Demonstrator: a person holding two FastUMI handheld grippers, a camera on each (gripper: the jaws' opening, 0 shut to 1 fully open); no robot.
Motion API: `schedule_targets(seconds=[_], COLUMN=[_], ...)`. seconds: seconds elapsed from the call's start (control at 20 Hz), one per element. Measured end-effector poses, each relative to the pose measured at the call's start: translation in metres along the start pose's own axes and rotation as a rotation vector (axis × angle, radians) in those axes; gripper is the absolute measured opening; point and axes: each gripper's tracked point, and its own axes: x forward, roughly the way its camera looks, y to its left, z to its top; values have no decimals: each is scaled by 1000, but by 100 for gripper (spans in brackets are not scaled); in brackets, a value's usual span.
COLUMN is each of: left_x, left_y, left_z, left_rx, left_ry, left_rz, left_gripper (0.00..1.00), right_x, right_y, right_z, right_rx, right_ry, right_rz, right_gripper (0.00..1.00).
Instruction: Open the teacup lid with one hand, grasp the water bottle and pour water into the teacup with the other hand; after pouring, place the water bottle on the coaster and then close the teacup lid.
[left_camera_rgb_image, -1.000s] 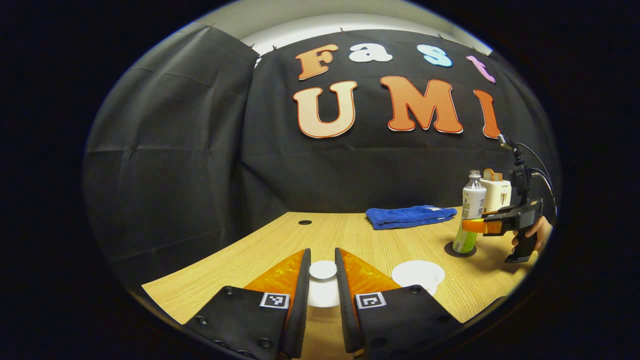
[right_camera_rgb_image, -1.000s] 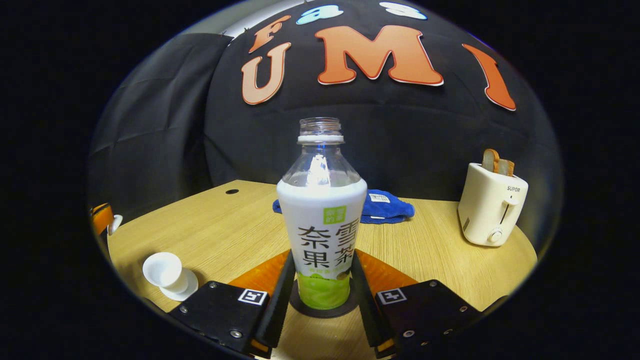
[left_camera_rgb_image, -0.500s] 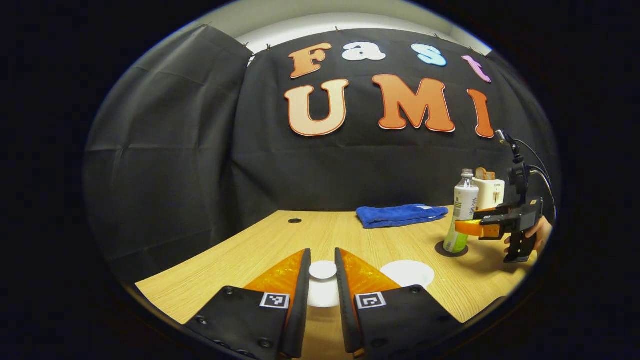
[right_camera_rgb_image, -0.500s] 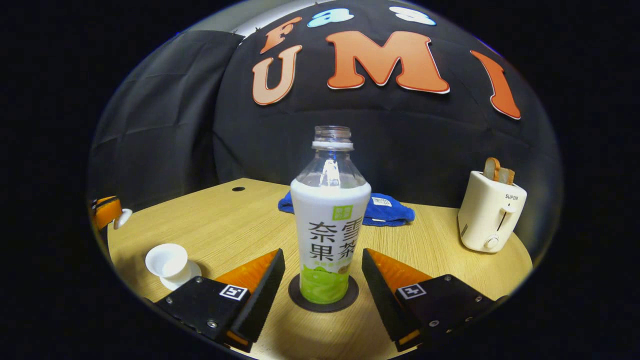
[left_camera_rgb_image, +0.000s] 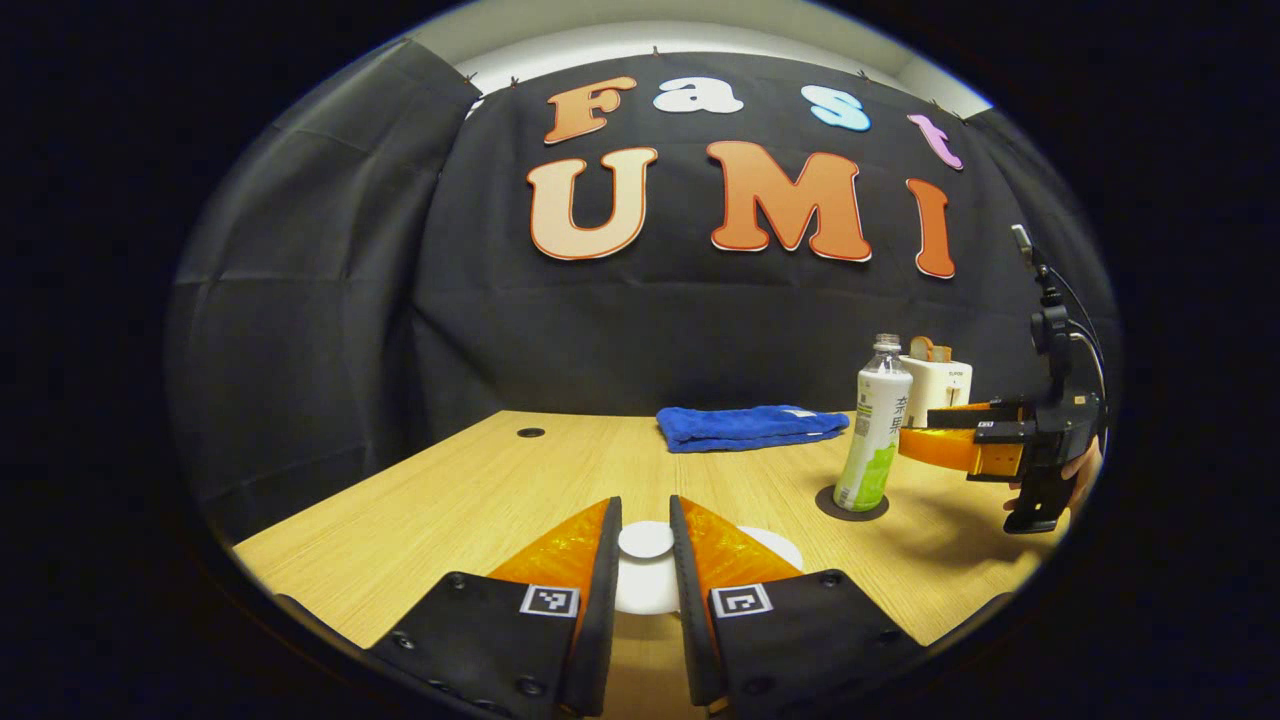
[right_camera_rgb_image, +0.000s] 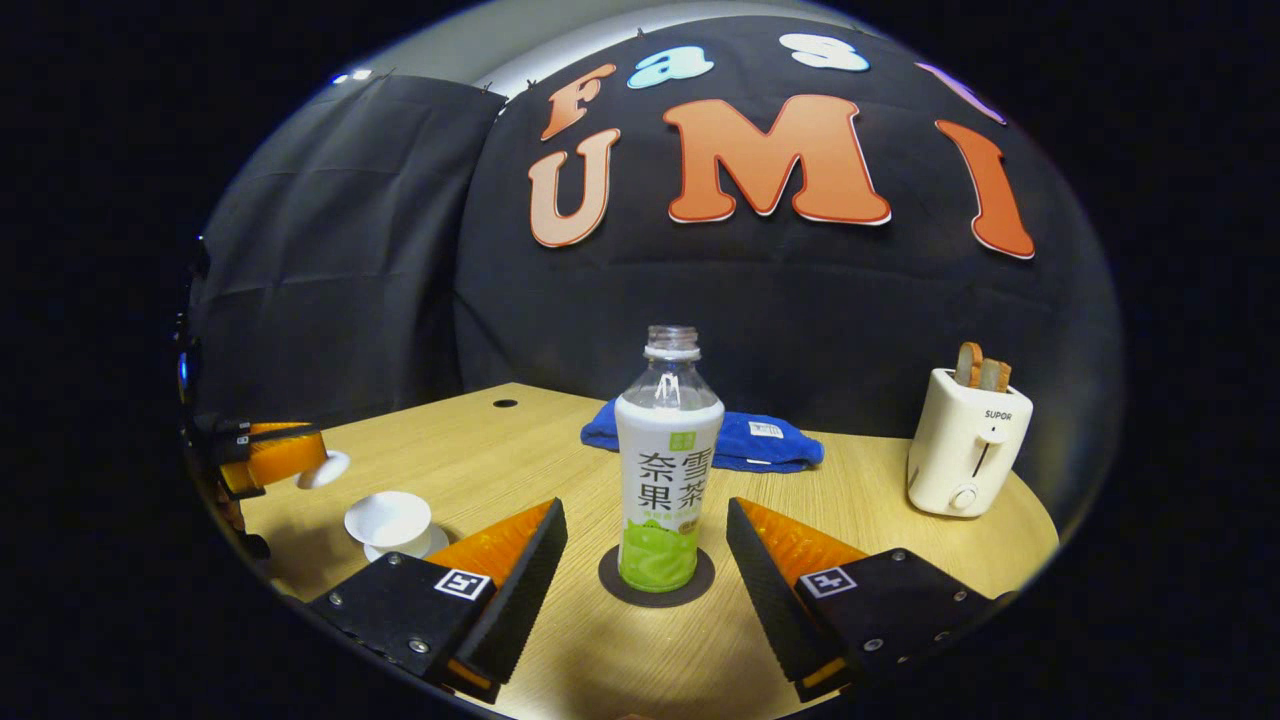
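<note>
My left gripper (left_camera_rgb_image: 645, 515) is shut on the knob of the white teacup lid (left_camera_rgb_image: 646, 541) and holds it above the table. Just behind its right finger peeks the white teacup (left_camera_rgb_image: 780, 546). In the right gripper view the uncapped water bottle (right_camera_rgb_image: 668, 470), white and green, stands upright on the dark round coaster (right_camera_rgb_image: 700, 590). My right gripper (right_camera_rgb_image: 645, 510) is open, its fingers wide apart on either side of the bottle and off it. At the far left there, the left gripper (right_camera_rgb_image: 300, 462) carries the lid (right_camera_rgb_image: 326, 468) above and left of the open teacup (right_camera_rgb_image: 388, 520) on its saucer (right_camera_rgb_image: 425, 545).
A folded blue cloth (right_camera_rgb_image: 745, 440) lies behind the bottle. A cream toaster (right_camera_rgb_image: 965, 455) with toast in it stands at the back right. A cable hole (right_camera_rgb_image: 505, 403) sits near the table's far edge. A hand (left_camera_rgb_image: 1085, 470) holds the right gripper (left_camera_rgb_image: 915, 445).
My right gripper opened, let go of the bottle on the coaster and backed away from it. My left gripper, still holding the lid, moved closer to the teacup.
</note>
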Motion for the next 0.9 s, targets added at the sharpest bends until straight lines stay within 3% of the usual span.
schedule_targets(seconds=[0.5,0.55,0.9], left_x=[26,27,34], left_y=[-46,-49,-52], left_z=[-12,-14,-30], left_rx=[25,28,14], left_ry=[41,46,85], left_rz=[-77,-78,-77], left_gripper=[31,34,31], right_x=[-39,-41,-44], right_y=[-23,-24,-25], right_z=[19,19,20], right_rx=[-18,-14,3], right_ry=[-77,-78,-87], right_rz=[-49,-48,-46], right_gripper=[96,96,96])
